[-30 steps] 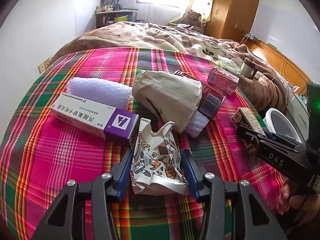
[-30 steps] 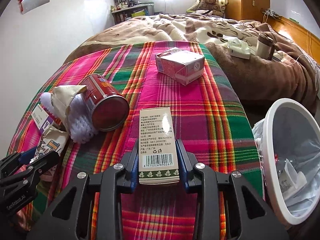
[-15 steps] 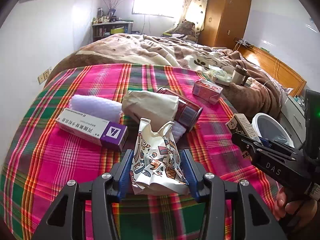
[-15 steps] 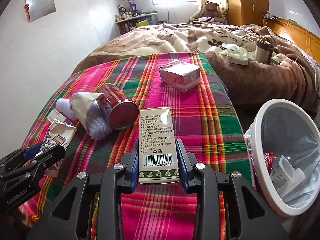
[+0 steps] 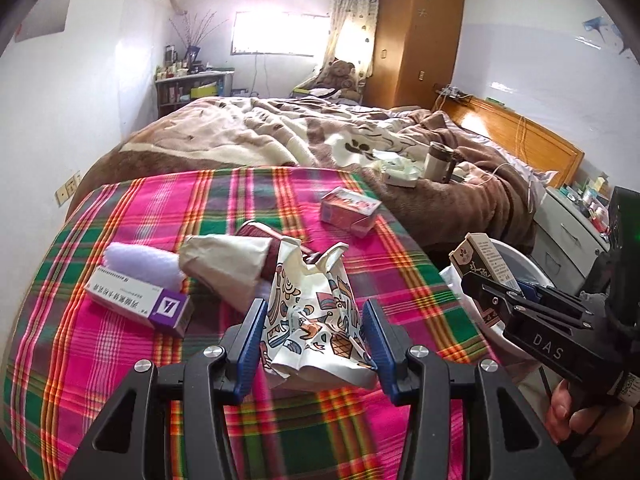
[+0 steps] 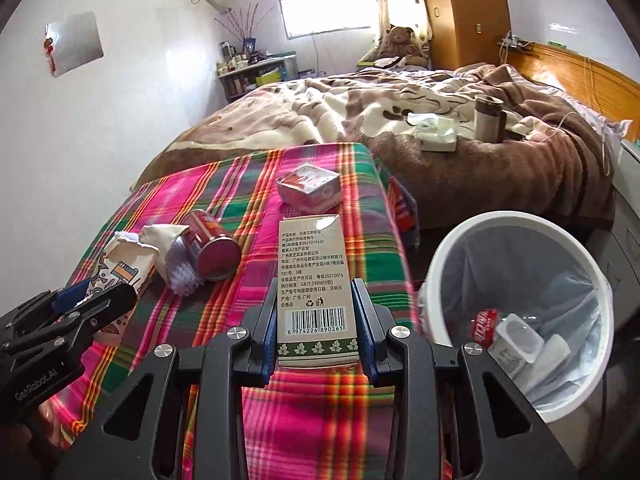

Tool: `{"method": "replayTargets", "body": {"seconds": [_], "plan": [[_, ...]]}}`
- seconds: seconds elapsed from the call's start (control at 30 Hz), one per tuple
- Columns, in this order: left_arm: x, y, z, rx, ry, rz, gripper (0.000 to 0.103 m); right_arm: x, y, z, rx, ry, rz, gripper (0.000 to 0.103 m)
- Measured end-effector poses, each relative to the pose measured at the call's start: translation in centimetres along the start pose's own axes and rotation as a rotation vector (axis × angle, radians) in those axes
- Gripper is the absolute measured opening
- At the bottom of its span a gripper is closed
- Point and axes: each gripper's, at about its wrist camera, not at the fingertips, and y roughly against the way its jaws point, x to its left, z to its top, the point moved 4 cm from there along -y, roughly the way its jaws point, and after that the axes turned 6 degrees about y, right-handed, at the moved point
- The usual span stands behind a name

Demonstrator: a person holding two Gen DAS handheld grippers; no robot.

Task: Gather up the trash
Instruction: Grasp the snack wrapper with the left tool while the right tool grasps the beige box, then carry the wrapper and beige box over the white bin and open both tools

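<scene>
**Two items in hand, four left on the bed**

The left gripper (image 5: pixel 314 334) was clamped on a crumpled cup (image 5: pixel 316 320); the right gripper (image 6: pixel 316 322) held a box (image 6: pixel 314 280) between its pads. Both items were clear of the blanket (image 6: pixel 360 248). The bin (image 6: pixel 452 248), beside the bed, already contained some trash. A can (image 6: pixel 212 250), a pink carton (image 6: pixel 310 188), a purple box (image 5: pixel 138 300) and a paper bag (image 5: pixel 224 264) remained uncollected.

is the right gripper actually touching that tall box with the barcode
Touching. The right wrist view shows the right gripper with both blue pads pressed against the sides of the barcode box, no gap either side.
</scene>
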Motion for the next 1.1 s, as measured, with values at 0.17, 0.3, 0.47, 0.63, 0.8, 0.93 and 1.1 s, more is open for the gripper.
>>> {"method": "replayTargets", "body": {"seconds": [0.17, 0.3, 0.47, 0.63, 0.8, 0.93, 1.1], "plan": [[-3.1, -0.1, 0.4, -0.007, -0.04, -0.04, 0.049, -2.3, 1.5, -0.1, -0.022, -0.023, -0.034, 0.034], [-5.7, -0.3, 0.6, -0.007, -0.071, -0.075, 0.049, -4.0, 2.4, -0.3, -0.039, -0.043, -0.056, 0.034], [-8.7, -1.0, 0.8, 0.0, -0.099, -0.125, 0.049, -6.3, 3.4, -0.4, -0.054, -0.07, -0.093, 0.034], [-11.6, -1.9, 0.9, 0.009, -0.13, -0.173, 0.049, -9.1, 3.8, -0.8, -0.052, -0.108, -0.138, 0.034], [-14.7, -3.1, 0.9, 0.027, -0.163, -0.213, 0.049, -11.7, 3.8, -1.4, -0.035, -0.15, -0.176, 0.034], [-17.1, -3.9, 0.8, 0.035, -0.19, -0.24, 0.049, -13.1, 3.7, -1.8, -0.019, -0.167, -0.197, 0.034], [-19.3, -4.8, 0.4, 0.048, -0.223, -0.255, 0.049, -14.5, 3.7, -2.2, -0.008, -0.179, -0.214, 0.034]]}}
